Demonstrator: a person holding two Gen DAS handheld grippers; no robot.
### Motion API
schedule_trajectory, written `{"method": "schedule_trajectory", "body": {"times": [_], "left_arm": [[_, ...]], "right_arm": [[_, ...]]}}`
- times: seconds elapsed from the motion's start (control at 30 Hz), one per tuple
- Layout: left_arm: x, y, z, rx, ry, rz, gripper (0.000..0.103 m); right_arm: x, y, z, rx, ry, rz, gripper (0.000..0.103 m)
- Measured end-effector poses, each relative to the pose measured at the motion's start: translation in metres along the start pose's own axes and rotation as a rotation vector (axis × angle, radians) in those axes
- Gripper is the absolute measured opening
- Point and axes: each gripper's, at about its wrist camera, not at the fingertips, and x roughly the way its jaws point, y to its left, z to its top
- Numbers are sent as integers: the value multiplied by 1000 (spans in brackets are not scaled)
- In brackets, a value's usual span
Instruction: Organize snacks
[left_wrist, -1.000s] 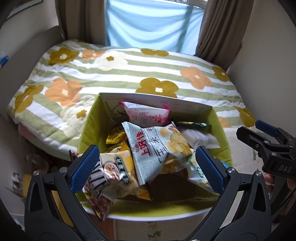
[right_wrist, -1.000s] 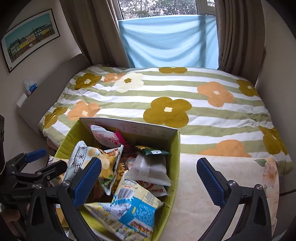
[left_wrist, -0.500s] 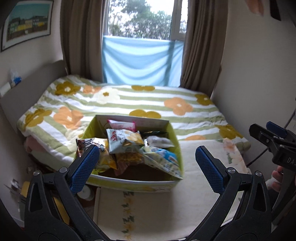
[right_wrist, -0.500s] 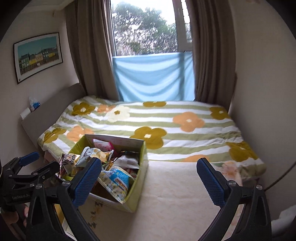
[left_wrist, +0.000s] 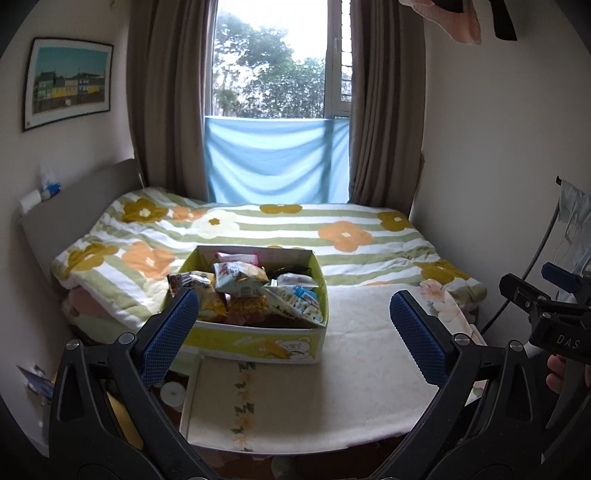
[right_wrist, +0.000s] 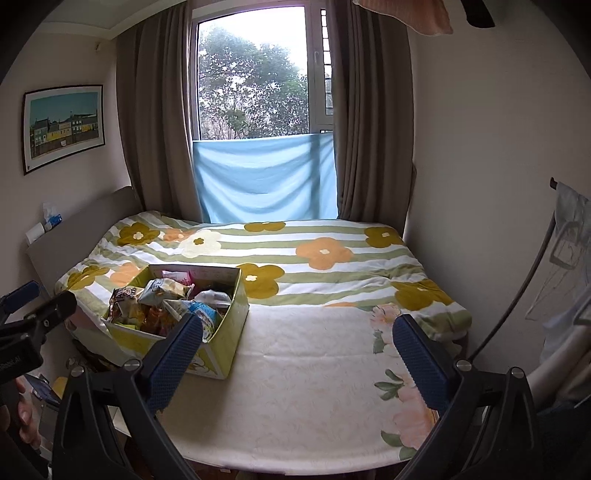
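Observation:
A yellow-green cardboard box (left_wrist: 258, 341) full of several snack bags (left_wrist: 240, 277) stands on the near left of a cream sheet (left_wrist: 351, 369). It also shows in the right wrist view (right_wrist: 221, 332), with its snack bags (right_wrist: 162, 291). My left gripper (left_wrist: 295, 328) is open and empty, held back from the box. My right gripper (right_wrist: 297, 350) is open and empty, to the right of the box over the cream sheet (right_wrist: 314, 387). Each gripper shows at the other view's edge.
A flowered, striped quilt (left_wrist: 277, 229) covers the bed behind the box. A headboard (left_wrist: 74, 206) runs along the left, walls close in on both sides, and a curtained window (left_wrist: 277, 92) is at the back. Clutter lies on the floor at lower left (left_wrist: 37, 384).
Both grippers have pulled back and up from the box, which now looks smaller and farther. Both stay open and empty. The snacks have not moved.

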Motion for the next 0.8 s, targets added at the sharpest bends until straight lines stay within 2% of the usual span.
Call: {"method": "schedule_trajectory", "body": {"times": [0.27,0.8], "left_arm": [[-16,-7,-10,-2,-5,-4,103],[-19,-18,-6,23,-22,-8,103]], "right_arm": [[-14,0,-7,-12,-17,-16,102],[-18,-4,-12,0,-30,-22,102]]}}
